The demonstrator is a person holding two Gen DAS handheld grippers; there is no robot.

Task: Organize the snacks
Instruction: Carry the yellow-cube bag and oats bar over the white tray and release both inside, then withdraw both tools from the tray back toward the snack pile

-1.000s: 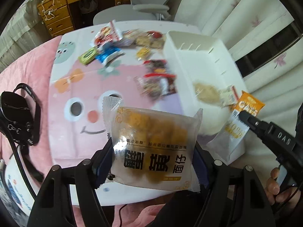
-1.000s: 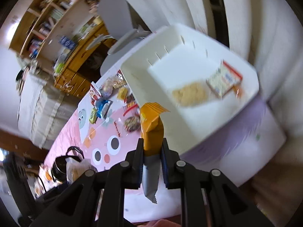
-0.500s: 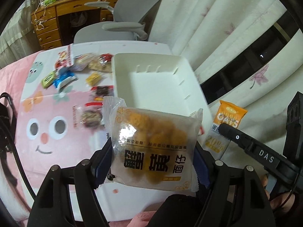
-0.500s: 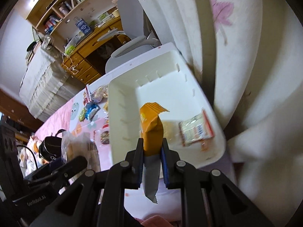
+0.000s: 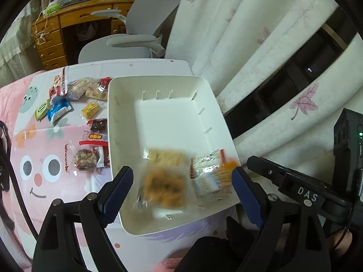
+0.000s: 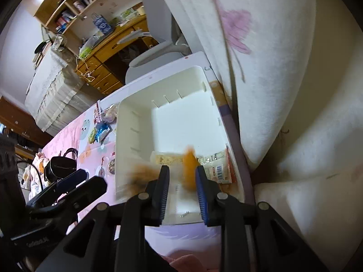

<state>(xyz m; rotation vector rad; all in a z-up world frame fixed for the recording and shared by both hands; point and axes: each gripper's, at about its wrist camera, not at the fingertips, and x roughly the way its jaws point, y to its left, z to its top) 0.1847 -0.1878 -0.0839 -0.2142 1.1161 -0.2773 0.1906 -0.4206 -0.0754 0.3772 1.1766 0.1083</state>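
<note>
White bin (image 5: 208,104) on the table (image 5: 140,64): its near end holds 2 resting packets, a pale cracker pack (image 5: 165,156) and a silver packet (image 5: 209,174). A clear bag of golden snacks (image 5: 164,187), blurred, appears loose over the bin, between the widening jaws of the left gripper (image 5: 181,188), untouched. An orange packet (image 6: 189,170), also blurred, sits free between the parting jaws of the right gripper (image 6: 181,181). The bin's far half is bare; more snacks (image 5: 68,104) lie left of its wall.
</note>
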